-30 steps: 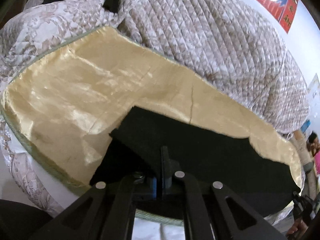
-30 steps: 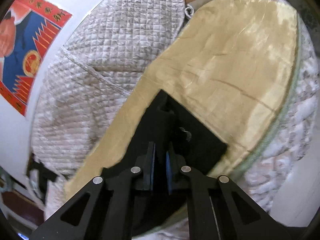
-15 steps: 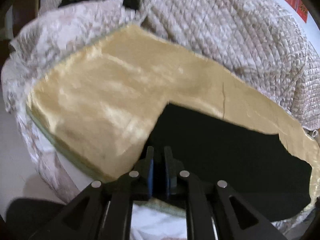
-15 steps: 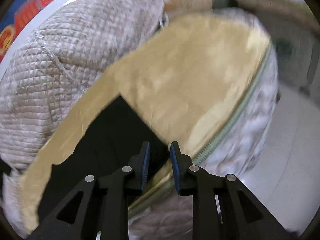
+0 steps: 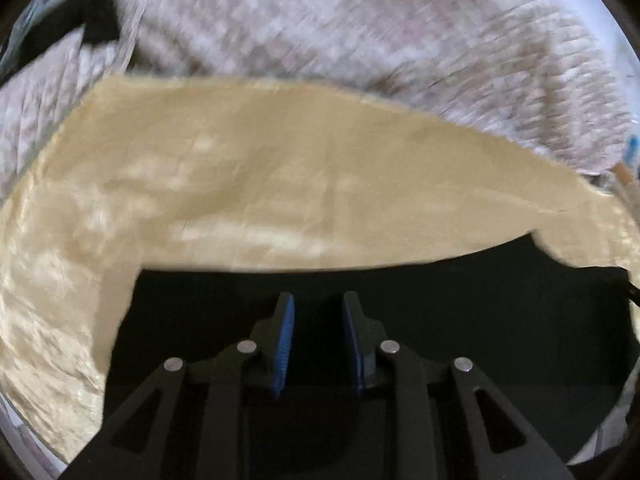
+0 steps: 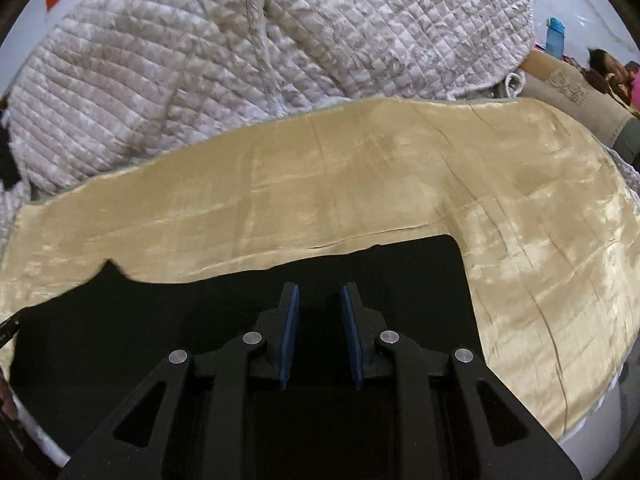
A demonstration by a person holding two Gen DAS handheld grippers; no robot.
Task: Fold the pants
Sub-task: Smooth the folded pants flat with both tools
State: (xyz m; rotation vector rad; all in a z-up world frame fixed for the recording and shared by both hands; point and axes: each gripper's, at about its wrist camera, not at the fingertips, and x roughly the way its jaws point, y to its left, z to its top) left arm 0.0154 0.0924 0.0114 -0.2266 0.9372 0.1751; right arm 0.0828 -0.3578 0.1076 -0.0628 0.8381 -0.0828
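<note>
Black pants point(image 6: 200, 320) lay flat along the gold sheet's point(image 6: 360, 184) near edge. Left gripper point(image 5: 318, 332) was opening, right gripper point(image 6: 320, 328) narrowly parted; neither held anything.

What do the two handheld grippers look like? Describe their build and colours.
Both look alike. The left gripper and right gripper have matte black angular linkage arms with triangular cutouts, round silver pivot pins, and two narrow fingers faced with ribbed blue pads.
</note>
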